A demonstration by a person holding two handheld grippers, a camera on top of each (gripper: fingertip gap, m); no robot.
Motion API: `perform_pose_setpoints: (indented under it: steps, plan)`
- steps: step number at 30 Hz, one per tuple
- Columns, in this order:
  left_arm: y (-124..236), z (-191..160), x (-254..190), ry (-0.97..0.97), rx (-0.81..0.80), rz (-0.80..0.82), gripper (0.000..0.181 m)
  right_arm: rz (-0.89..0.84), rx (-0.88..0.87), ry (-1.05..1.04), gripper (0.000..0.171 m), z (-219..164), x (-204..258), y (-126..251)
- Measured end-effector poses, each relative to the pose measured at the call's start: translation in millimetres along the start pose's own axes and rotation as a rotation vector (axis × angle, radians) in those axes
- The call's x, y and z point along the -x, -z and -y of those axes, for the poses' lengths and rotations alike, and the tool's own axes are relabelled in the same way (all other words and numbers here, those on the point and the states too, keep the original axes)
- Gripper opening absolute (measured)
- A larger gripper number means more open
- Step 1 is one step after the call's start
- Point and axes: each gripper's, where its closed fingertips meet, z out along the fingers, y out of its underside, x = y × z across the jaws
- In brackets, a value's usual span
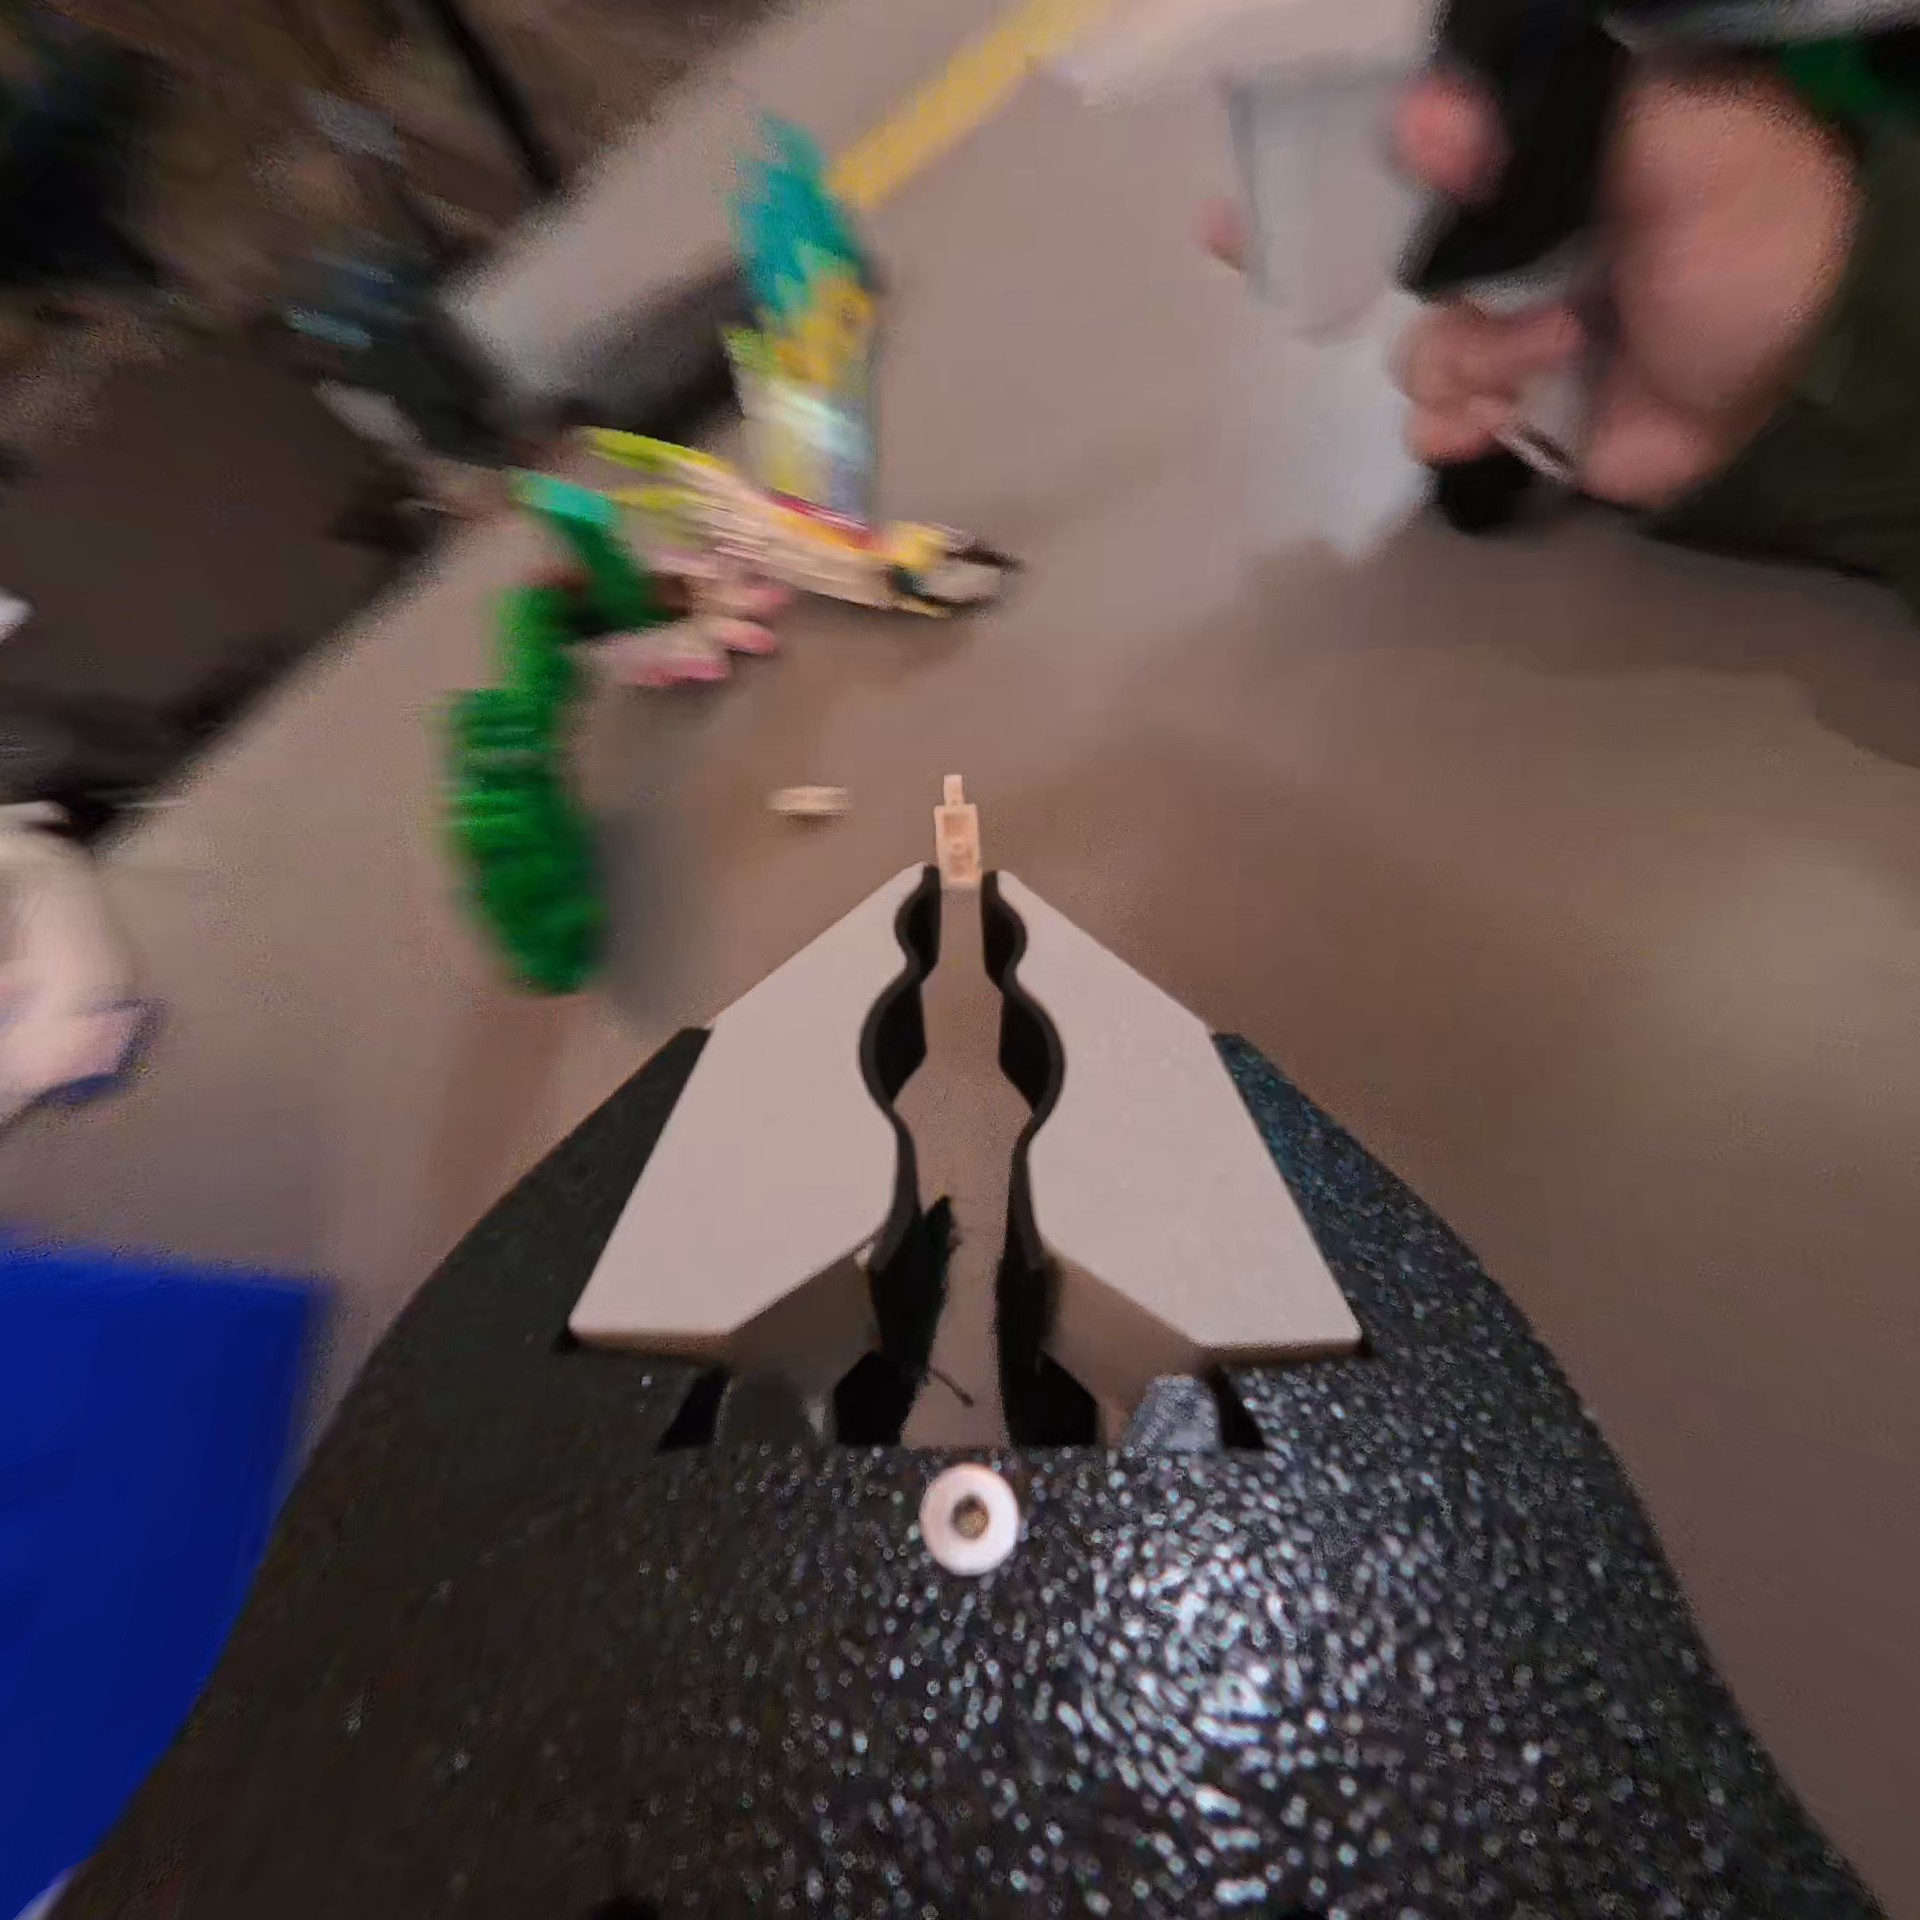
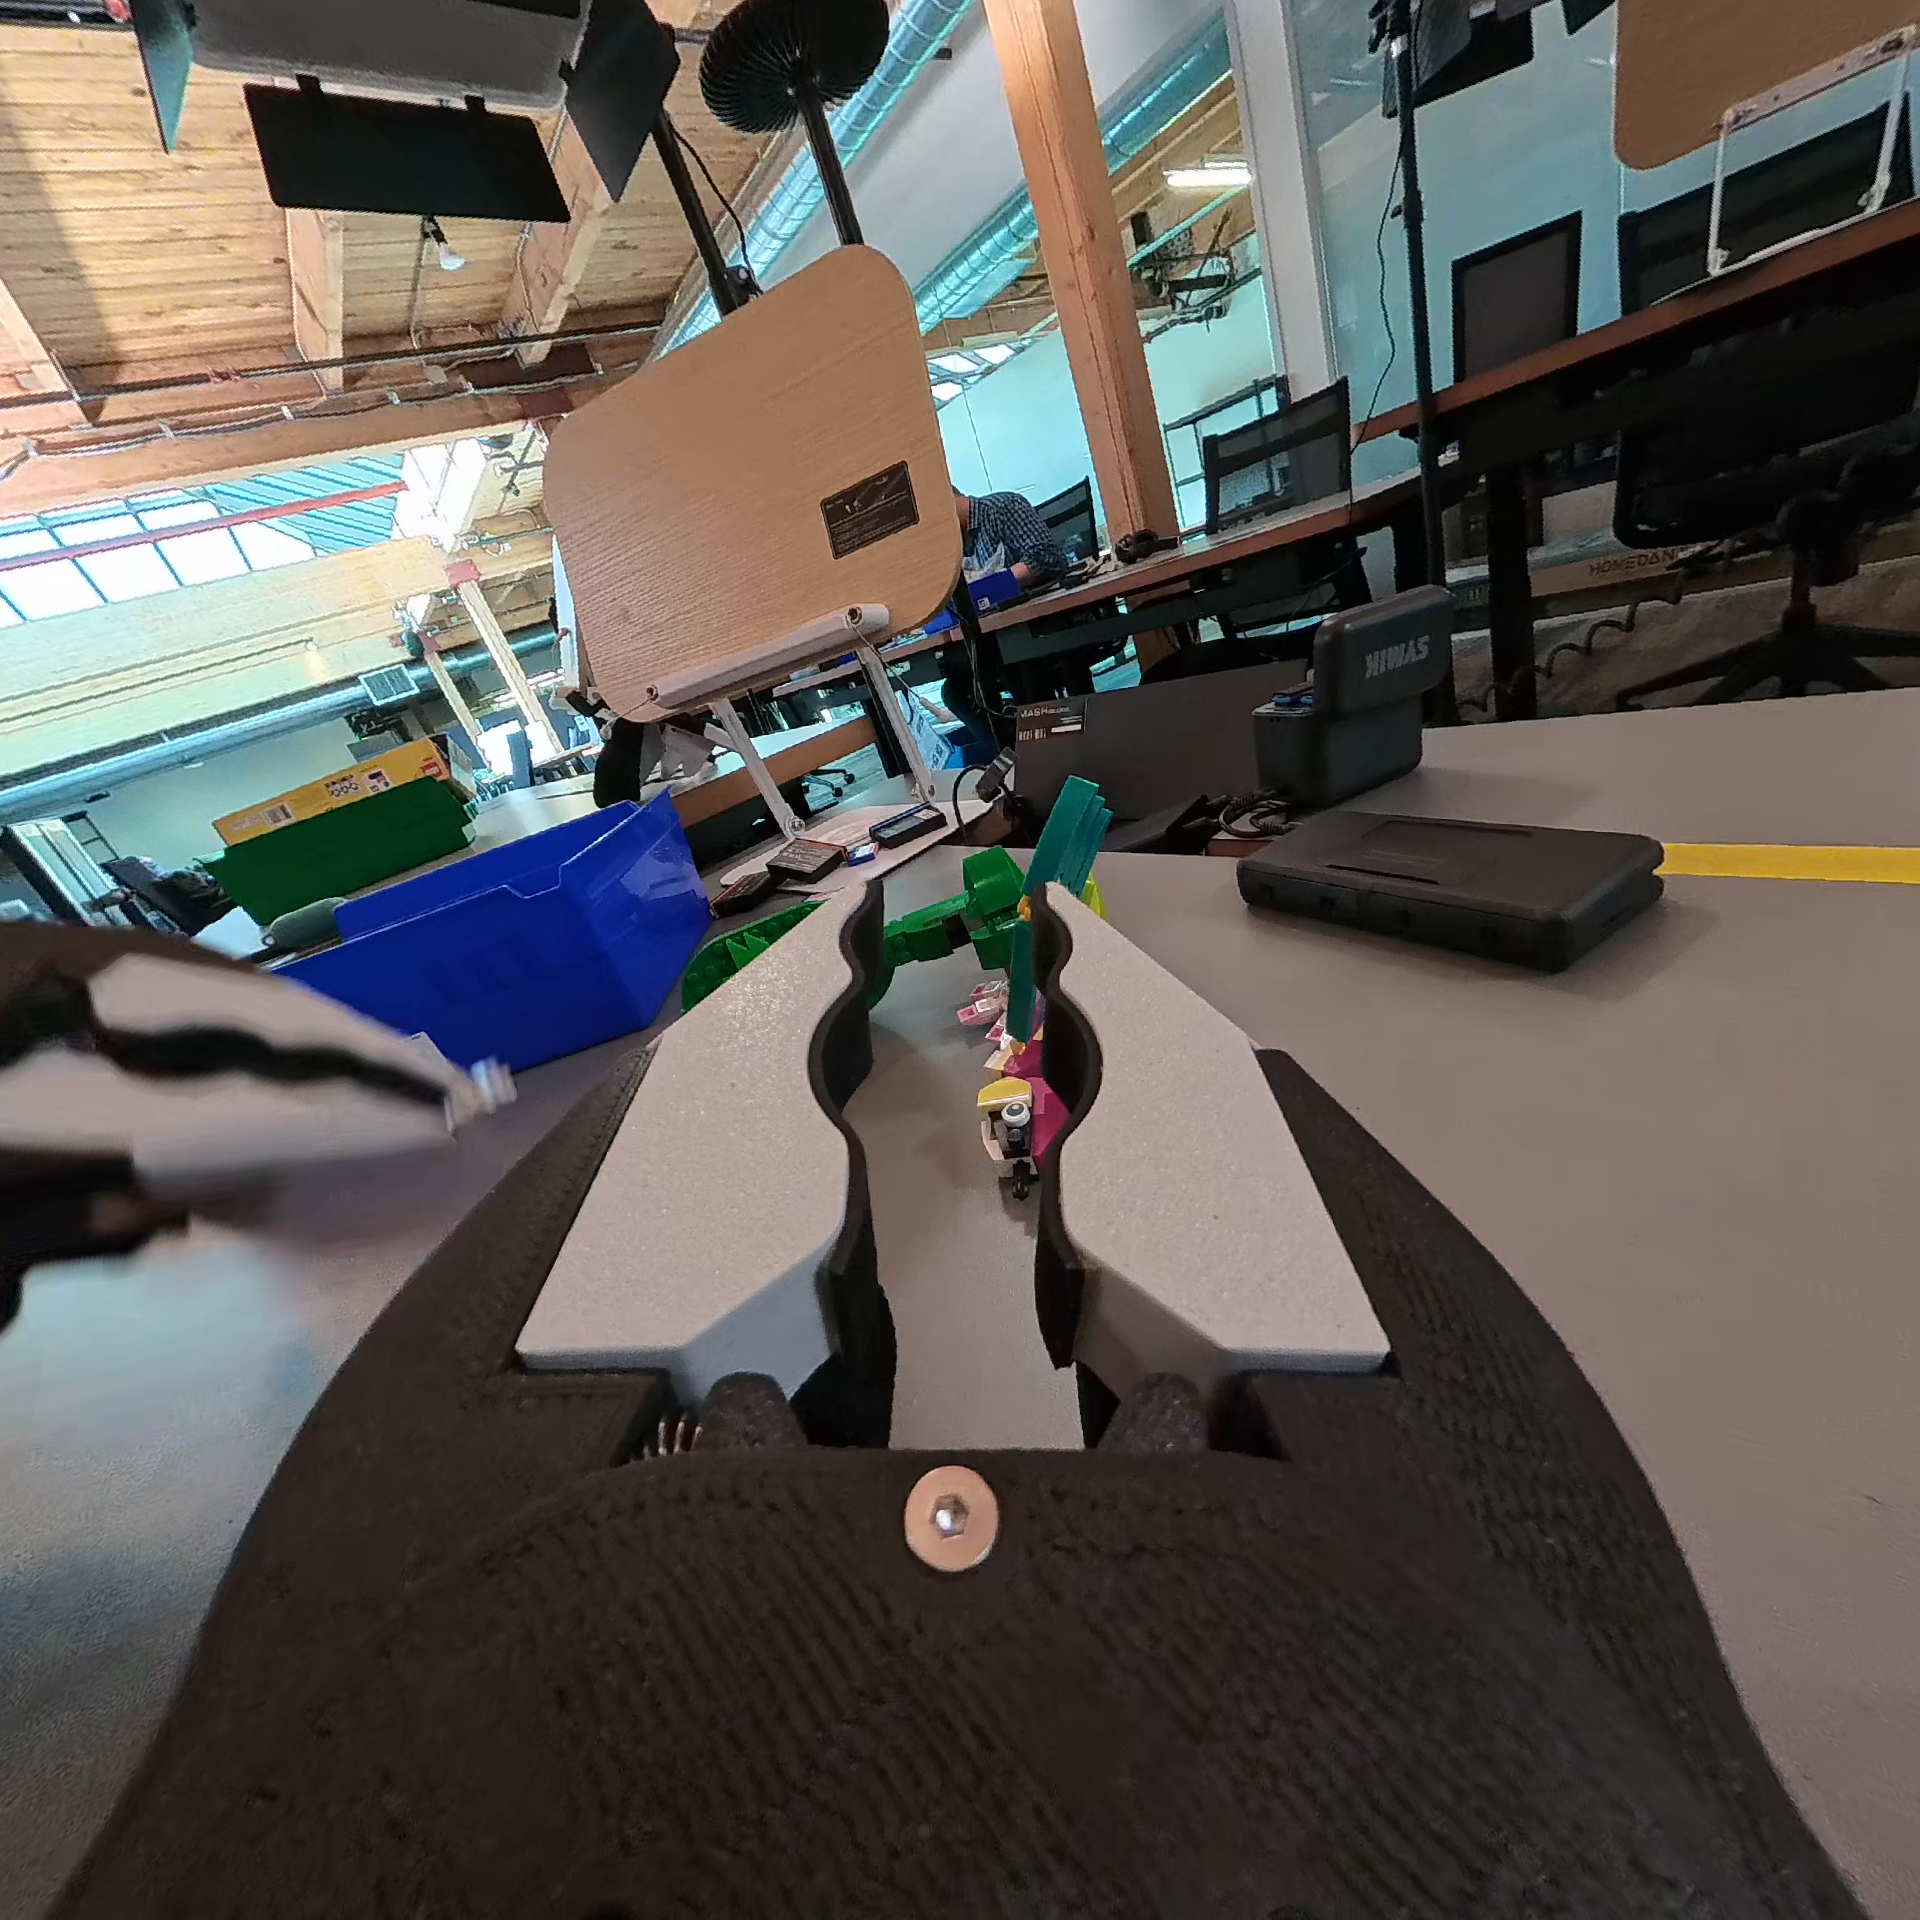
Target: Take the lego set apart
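The lego set (image 1: 769,499) is a colourful model with a green toothed tail (image 1: 520,831), lying blurred on the grey table ahead and to the left. My left gripper (image 1: 958,878) is shut on a small tan lego piece (image 1: 956,836) that sticks out of its tips, held apart from the model. In the right wrist view my right gripper (image 2: 956,914) is open and low over the table. The lego set (image 2: 1013,1039) lies in the gap, close to the right finger. Whether it touches is unclear. The left gripper (image 2: 457,1101) shows at the left.
A blue bin (image 2: 520,956) stands left of the model and also shows in the left wrist view (image 1: 135,1507). A loose tan piece (image 1: 810,800) lies on the table. A black case (image 2: 1455,883), yellow tape (image 2: 1787,862) and a wooden board on a stand (image 2: 748,478) are behind.
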Motion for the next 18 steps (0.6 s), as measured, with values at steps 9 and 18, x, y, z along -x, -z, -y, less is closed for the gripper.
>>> perform_pose_setpoints:
  steps: [9,18]
  plan:
    - [138.5,-61.0,233.2,0.412,0.092,0.593,0.047,-0.001,0.004,0.0,0.025,-0.6,0.2,-0.4]
    - [34.0,12.7,102.9,0.174,-0.011,0.124,0.04,0.0,0.002,0.002,0.025,-0.5,0.5,-0.3]
